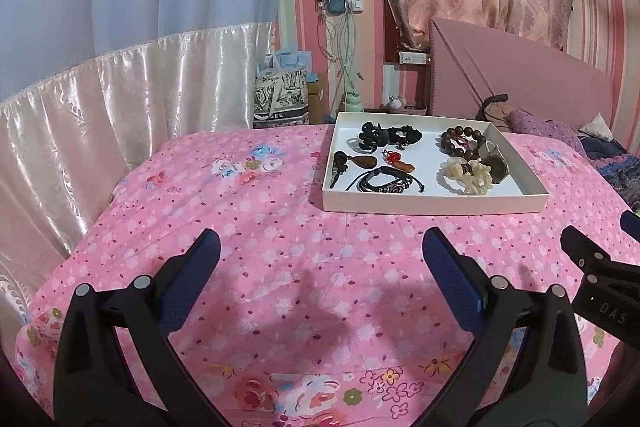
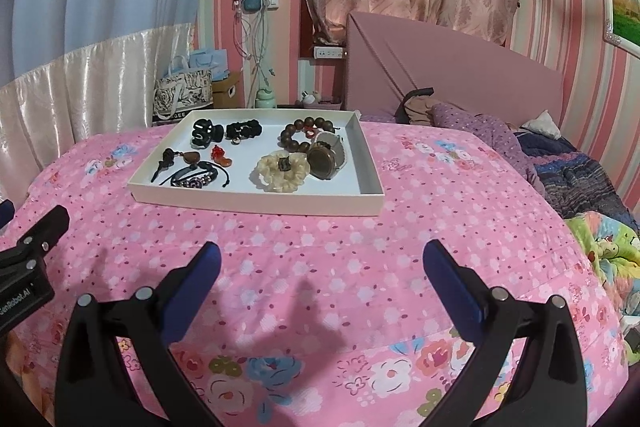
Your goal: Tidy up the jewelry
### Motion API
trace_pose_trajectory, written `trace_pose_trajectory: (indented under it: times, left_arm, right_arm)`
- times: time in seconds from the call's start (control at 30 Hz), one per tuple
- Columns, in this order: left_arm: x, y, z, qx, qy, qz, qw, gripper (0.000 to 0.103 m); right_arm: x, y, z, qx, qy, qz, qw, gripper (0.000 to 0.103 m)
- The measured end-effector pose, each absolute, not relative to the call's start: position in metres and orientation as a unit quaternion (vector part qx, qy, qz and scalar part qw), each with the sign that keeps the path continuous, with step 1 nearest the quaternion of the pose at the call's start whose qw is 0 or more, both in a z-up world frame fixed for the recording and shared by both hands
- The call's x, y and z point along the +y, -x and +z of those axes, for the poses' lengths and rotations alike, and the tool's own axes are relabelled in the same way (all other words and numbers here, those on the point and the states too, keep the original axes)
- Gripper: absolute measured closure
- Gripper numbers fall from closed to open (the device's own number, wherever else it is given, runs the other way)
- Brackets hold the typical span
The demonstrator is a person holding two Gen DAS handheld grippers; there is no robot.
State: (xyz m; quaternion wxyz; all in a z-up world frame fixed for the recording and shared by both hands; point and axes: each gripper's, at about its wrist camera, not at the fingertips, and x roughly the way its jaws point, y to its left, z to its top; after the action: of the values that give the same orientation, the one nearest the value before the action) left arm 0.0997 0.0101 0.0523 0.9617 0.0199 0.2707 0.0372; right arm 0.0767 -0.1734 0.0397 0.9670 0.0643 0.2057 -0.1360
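Note:
A white shallow tray [image 1: 432, 203] [image 2: 256, 202] lies on the pink flowered bedspread. It holds a black hair claw [image 1: 373, 134] [image 2: 206, 131], a black scrunchie [image 1: 406, 135] [image 2: 244, 129], a brown bead bracelet [image 1: 464, 141] [image 2: 304, 135], a cream scrunchie [image 1: 466, 175] [image 2: 284, 169], a watch [image 1: 495, 165] [image 2: 326, 153], a black cord bracelet [image 1: 384, 181] [image 2: 198, 177], a brown pendant [image 1: 362, 161] [image 2: 188, 159] and a red charm [image 1: 396, 161] [image 2: 220, 155]. My left gripper [image 1: 320, 251] is open and empty, short of the tray. My right gripper [image 2: 320, 263] is open and empty, also short of the tray.
A pink headboard [image 2: 460, 75] and rumpled purple and dark bedding [image 2: 560, 163] lie at the right. A satin curtain [image 1: 100, 99] hangs at the left. Bags [image 1: 280, 95] and a wall socket with cables [image 1: 340, 7] stand behind the bed.

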Motion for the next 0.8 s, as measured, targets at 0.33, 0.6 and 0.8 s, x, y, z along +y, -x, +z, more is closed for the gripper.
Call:
trace_pose_trajectory:
  times: [0.33, 0.6, 0.8]
  left_arm:
    - [0.0070, -0.1017, 0.0484, 0.279, -0.031, 0.036, 0.959, 0.003]
    - [0.0041, -0.0999, 0.0493, 0.274, -0.035, 0.032, 0.961, 0.003]
    - [0.0056, -0.1017, 0.0484, 0.277, -0.032, 0.033, 0.960, 0.003]
  right_arm:
    - [-0.1737, -0.0782, 0.0391, 0.208, -0.063, -0.138, 0.966, 0.002]
    - [-0.1754, -0.0769, 0.0390, 0.206, -0.065, -0.140, 0.966, 0.002]
    - [-0.1764, -0.0765, 0.0386, 0.205, -0.066, -0.141, 0.966, 0.002]
